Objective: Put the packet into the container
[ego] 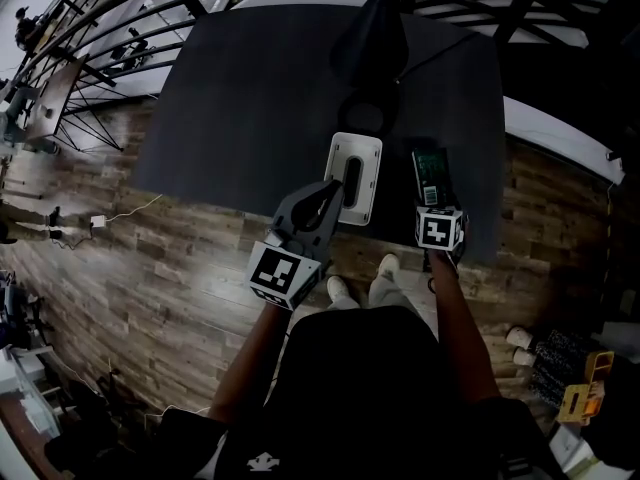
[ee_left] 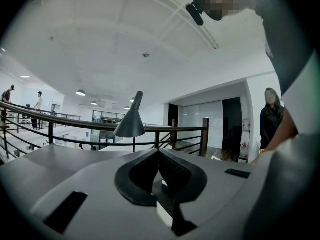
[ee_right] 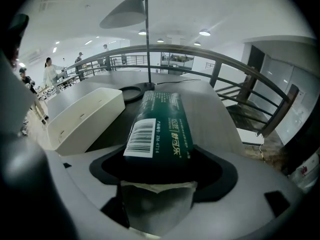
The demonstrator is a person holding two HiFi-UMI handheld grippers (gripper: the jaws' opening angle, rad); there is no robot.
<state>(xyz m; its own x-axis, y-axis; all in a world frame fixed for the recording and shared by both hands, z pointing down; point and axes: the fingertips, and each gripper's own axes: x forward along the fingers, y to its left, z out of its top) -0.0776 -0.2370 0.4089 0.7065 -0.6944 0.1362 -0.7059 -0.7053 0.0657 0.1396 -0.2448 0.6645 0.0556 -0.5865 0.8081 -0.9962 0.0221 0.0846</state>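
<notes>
Packet [ego: 432, 173] and container [ego: 355, 176] lie side by side on the dark table [ego: 250, 98], the packet just to the right of the container and outside it. We see the packet as a long green pouch with a white barcode label, lying lengthwise away from us. The container is a white oblong box, open at the top, with something dark inside that we cannot make out.

Our right gripper [ego: 435, 204] sits at the near end of the packet. In the right gripper view its jaws stand spread wide, with the packet's [ee_right: 160, 129] near end between them and a gap showing on each side, so the pads do not press on it. The container [ee_right: 82, 119] shows to the left of the packet in that view, close by but apart from it.

Our left gripper [ego: 335, 190] is at the container's near left edge; we cannot tell whether it touches. In the left gripper view its jaws [ee_left: 159, 156] are pressed together with nothing between them, and the camera looks up past them at a railing [ee_left: 100, 126] and the ceiling.

A lamp [ego: 375, 28] stands on the far part of the table, its round base just beyond the container.
</notes>
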